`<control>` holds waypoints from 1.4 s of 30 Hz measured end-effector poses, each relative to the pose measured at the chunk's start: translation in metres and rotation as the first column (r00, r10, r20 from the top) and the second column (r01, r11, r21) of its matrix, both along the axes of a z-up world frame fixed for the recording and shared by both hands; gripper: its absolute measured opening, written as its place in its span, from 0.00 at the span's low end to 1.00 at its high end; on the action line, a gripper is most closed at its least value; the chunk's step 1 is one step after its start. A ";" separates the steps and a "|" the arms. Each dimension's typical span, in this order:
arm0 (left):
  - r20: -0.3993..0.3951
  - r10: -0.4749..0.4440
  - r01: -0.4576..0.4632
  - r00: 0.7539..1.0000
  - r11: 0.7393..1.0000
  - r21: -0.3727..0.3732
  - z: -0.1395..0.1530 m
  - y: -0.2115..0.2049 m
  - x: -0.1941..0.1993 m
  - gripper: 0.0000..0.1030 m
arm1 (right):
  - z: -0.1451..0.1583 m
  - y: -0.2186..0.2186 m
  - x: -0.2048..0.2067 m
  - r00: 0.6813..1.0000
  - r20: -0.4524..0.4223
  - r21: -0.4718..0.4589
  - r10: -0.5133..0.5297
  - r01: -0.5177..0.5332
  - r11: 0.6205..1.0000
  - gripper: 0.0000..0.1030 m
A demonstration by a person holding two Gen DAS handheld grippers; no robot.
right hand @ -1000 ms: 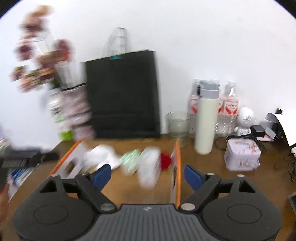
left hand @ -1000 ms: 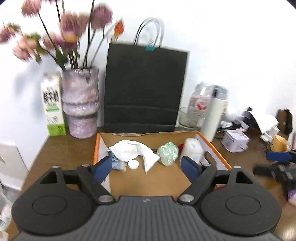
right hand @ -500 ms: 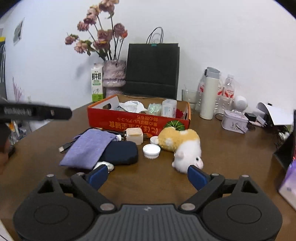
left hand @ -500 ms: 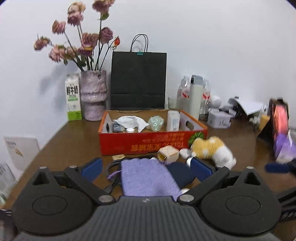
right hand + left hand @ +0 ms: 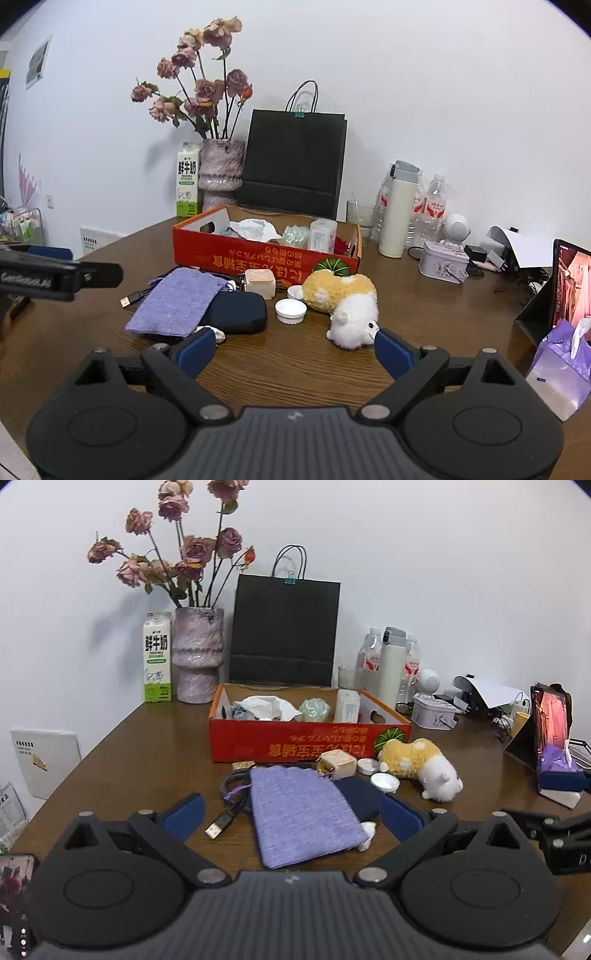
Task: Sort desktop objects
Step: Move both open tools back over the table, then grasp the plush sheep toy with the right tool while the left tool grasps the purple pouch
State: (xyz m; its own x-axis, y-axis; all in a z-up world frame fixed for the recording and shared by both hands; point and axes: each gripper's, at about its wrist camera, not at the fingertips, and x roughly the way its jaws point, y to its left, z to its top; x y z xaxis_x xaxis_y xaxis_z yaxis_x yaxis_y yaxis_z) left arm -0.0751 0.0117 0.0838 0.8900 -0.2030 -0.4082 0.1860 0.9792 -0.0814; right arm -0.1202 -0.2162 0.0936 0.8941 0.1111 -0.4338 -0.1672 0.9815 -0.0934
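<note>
Loose items near, orange box far on the table.
Left gripper (image 5: pixel 290 814) and right gripper (image 5: pixel 293 349): jaws released, empty. Purple pouch (image 5: pixel 301 814) and plush toy (image 5: pixel 347 301) wait outside orange box (image 5: pixel 295 744), likely next picks.

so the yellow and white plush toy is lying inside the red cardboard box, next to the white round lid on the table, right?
Not quite. The yellow and white plush toy lies on the brown wooden table in front of the red cardboard box, not inside it. It is indeed next to the white round lid, as the right wrist view shows.
</note>
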 end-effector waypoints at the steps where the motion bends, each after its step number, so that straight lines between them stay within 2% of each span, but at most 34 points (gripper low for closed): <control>1: -0.009 -0.001 0.001 1.000 1.000 -0.010 -0.003 0.003 0.000 1.00 | -0.001 0.002 0.002 1.000 -0.004 -0.003 0.005 -0.005 1.000 0.90; 7: -0.070 0.027 -0.028 0.997 0.999 -0.023 -0.023 0.015 0.003 1.00 | -0.011 0.009 0.016 0.999 -0.040 -0.002 0.023 -0.023 1.000 0.90; 12: -0.107 0.034 -0.039 0.994 0.998 -0.043 -0.034 0.025 0.018 1.00 | -0.016 0.008 0.039 0.998 -0.065 0.026 -0.002 0.003 1.000 0.90; 14: -0.109 0.037 -0.044 0.993 0.997 -0.058 -0.036 0.028 0.032 0.99 | -0.017 0.006 0.052 0.998 -0.068 0.028 -0.014 0.016 0.999 0.90; 16: -0.109 0.048 -0.053 0.993 0.998 -0.043 -0.034 0.028 0.050 0.99 | -0.018 0.003 0.067 0.997 -0.064 0.015 -0.037 0.038 0.999 0.90; 18: -0.100 0.084 -0.087 0.991 0.996 -0.024 -0.029 0.032 0.074 0.97 | -0.020 -0.004 0.086 0.995 -0.070 0.008 -0.067 0.068 0.998 0.90; 19: -0.096 0.096 -0.100 0.991 0.994 -0.039 -0.026 0.036 0.087 0.96 | -0.021 -0.009 0.096 0.994 -0.077 0.010 -0.082 0.083 0.996 0.90; 21: -0.113 0.077 -0.086 0.991 0.993 -0.082 -0.023 0.040 0.115 0.92 | -0.026 -0.019 0.124 0.987 -0.105 -0.004 -0.125 0.125 0.992 0.90; 23: -0.165 0.041 -0.056 0.985 0.995 -0.087 -0.024 0.035 0.142 0.76 | -0.032 -0.027 0.153 0.976 -0.131 -0.038 -0.176 0.173 0.984 0.90; 25: -0.217 0.001 -0.016 0.976 0.997 -0.072 -0.025 0.023 0.152 0.66 | -0.038 -0.033 0.176 0.966 -0.156 -0.048 -0.205 0.200 0.979 0.88; 27: -0.214 -0.069 0.053 0.974 0.996 -0.076 -0.028 0.009 0.146 0.67 | -0.043 -0.037 0.191 0.962 -0.183 -0.042 -0.204 0.200 0.979 0.83; 30: -0.216 -0.047 0.037 0.975 0.998 -0.049 -0.038 0.000 0.129 0.73 | -0.052 -0.041 0.204 0.959 -0.207 -0.020 -0.192 0.192 0.981 0.73; 32: -0.268 -0.037 0.017 0.963 0.997 -0.075 -0.049 0.002 0.129 0.72 | -0.060 -0.043 0.209 0.954 -0.234 -0.005 -0.190 0.194 0.981 0.49; 33: -0.298 -0.032 0.004 0.954 0.996 -0.092 -0.054 0.003 0.131 0.71 | -0.063 -0.044 0.211 0.950 -0.243 0.000 -0.194 0.200 0.980 0.47; 34: -0.320 -0.032 -0.005 0.947 0.993 -0.115 -0.058 0.005 0.133 0.68 | -0.065 -0.046 0.210 0.951 -0.238 0.014 -0.195 0.204 0.979 0.47; 36: -0.323 -0.054 0.003 0.945 0.988 -0.157 -0.060 0.006 0.133 0.50 | -0.063 -0.047 0.205 0.951 -0.232 0.032 -0.203 0.216 0.976 0.45; 38: -0.318 -0.031 -0.019 0.948 0.988 -0.154 -0.055 0.006 0.131 0.23 | -0.058 -0.049 0.194 0.952 -0.218 0.055 -0.215 0.232 0.971 0.44; 39: -0.302 -0.019 -0.022 0.953 0.991 -0.130 -0.050 0.004 0.127 0.16 | -0.054 -0.050 0.185 0.955 -0.198 0.063 -0.220 0.236 0.970 0.44; 40: -0.289 -0.017 -0.019 0.957 0.993 -0.120 -0.046 0.003 0.124 0.04 | -0.050 -0.051 0.176 0.957 -0.180 0.069 -0.228 0.244 0.967 0.44; 42: -0.259 -0.034 -0.004 0.965 0.990 -0.144 -0.034 0.004 0.113 0.04 | -0.041 -0.053 0.154 0.960 -0.147 0.083 -0.240 0.254 0.964 0.44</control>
